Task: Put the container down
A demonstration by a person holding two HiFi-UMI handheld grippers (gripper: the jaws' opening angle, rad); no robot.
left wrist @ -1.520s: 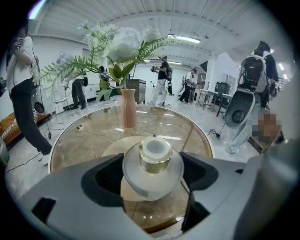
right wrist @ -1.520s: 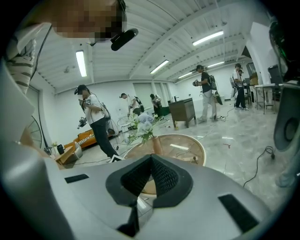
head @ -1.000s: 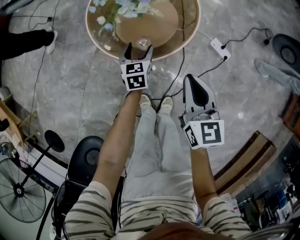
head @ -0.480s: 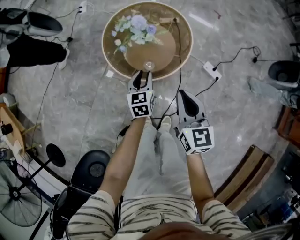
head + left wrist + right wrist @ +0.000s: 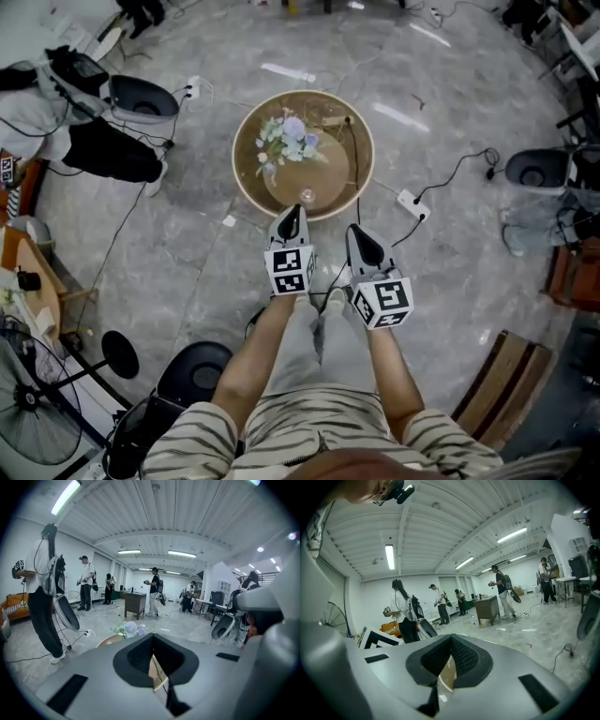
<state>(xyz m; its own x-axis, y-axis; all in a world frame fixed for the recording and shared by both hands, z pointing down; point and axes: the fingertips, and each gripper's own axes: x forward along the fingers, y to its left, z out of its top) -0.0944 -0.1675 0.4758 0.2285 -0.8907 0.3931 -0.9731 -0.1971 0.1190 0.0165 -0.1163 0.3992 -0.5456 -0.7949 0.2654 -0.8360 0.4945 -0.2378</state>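
Container [image 5: 307, 195], small, clear glass, upright on round brown counter [image 5: 246, 187], unheld.
Left gripper [image 5: 292, 214]: jaws have just closed fully, nothing between them. Right gripper [image 5: 357, 232]: jaws together, empty. Container stands just ahead of the left gripper's tips, clear of them, ahead-left of the right gripper; left is nearer. Contents indiscernible; pale flower bunch [image 5: 289, 139] lies beyond.

The round wooden counter [image 5: 242, 178] stands on the grey marble floor [image 5: 187, 253]. On it lie 1 bunch of pale flowers [image 5: 289, 139], 1 black cable [image 5: 355, 155] and, close to the rim, 1 small clear container [image 5: 307, 196].
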